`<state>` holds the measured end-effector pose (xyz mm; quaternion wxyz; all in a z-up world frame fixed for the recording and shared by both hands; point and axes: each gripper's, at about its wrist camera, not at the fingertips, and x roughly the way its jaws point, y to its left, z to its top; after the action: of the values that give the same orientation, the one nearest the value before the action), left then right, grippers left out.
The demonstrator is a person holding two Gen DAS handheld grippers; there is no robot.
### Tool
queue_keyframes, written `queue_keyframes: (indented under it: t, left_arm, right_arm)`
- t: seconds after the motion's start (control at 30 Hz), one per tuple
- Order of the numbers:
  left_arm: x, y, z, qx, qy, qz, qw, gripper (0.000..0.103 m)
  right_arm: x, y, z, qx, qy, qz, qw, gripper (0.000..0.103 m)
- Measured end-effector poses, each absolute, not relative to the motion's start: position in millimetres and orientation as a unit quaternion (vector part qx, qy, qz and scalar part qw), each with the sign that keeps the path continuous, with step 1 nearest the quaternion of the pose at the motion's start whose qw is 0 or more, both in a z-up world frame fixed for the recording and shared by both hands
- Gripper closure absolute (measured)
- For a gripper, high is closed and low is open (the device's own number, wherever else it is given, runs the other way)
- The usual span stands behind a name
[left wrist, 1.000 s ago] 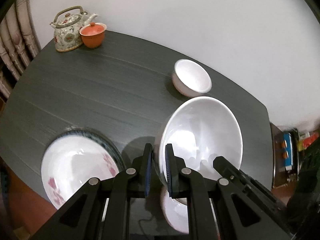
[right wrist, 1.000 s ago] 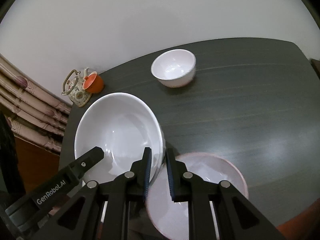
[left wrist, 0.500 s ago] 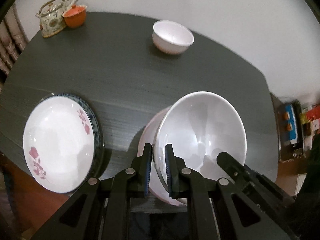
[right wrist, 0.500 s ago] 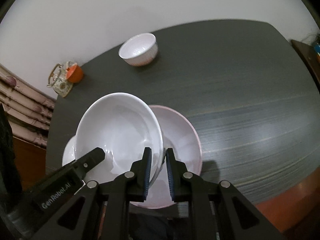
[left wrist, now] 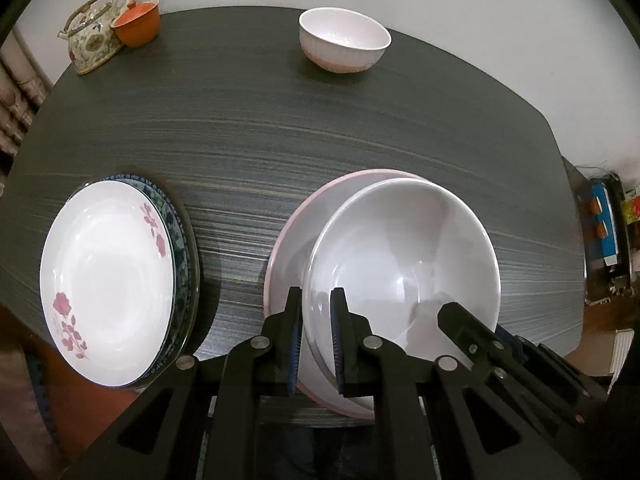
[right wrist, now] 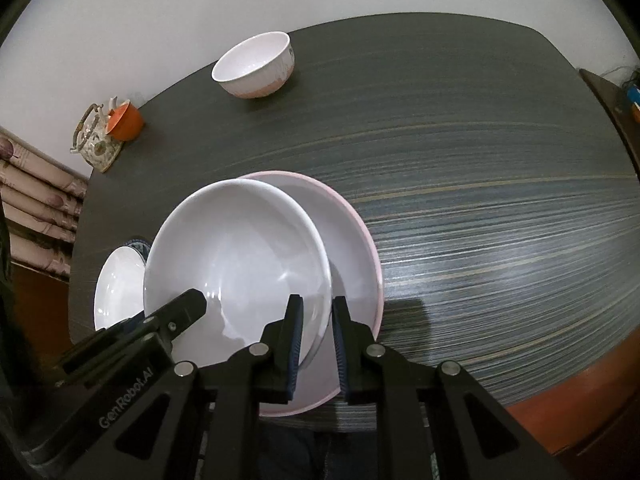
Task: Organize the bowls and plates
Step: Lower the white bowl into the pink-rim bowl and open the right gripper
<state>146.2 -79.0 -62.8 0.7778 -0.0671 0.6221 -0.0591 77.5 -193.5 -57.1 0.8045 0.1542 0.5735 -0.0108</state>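
Observation:
A large white bowl [left wrist: 404, 260] [right wrist: 236, 256] hangs just over a pink-rimmed plate [left wrist: 296, 228] [right wrist: 352, 240] near the table's front edge. My left gripper [left wrist: 316, 332] is shut on the bowl's left rim. My right gripper [right wrist: 316, 332] is shut on its right rim. Whether the bowl touches the plate I cannot tell. A floral white plate [left wrist: 104, 272] [right wrist: 116, 284] lies on a blue-patterned plate [left wrist: 176, 216] at the left. A small white bowl [left wrist: 344, 44] [right wrist: 256, 64] stands at the far side.
A floral teapot [left wrist: 92, 36] [right wrist: 96, 144] and an orange lidded cup [left wrist: 138, 28] [right wrist: 126, 122] stand at the far left corner of the dark table [left wrist: 280, 128] [right wrist: 480, 160]. A side shelf with clutter [left wrist: 604, 240] is right of the table.
Both grippers have carried the large white bowl down and toward the front, so it now sits low over the pink-rimmed plate. The grips have not changed.

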Motion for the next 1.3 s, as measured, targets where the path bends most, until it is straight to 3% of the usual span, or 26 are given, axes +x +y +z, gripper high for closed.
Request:
queue_keyframes:
  t: [0.6,0.93,1.3]
  left_arm:
    - [157,-80,-71,-0.076,0.638,-0.061,0.764,0.09]
    - [161,-79,-73,-0.087,0.646,-0.067,0.755,0.082]
    - [160,-75,-73,-0.096,0.648,-0.066,0.753,0.08]
  right_arm:
    - [80,-196,-59,0.145,0.578,-0.008,0.803,0.085]
    - [83,-198,-61,0.158,0.579,-0.011,0.8,0.085]
    - [83,-200,-61,0.159,0.586,-0.013,0.795,0.084]
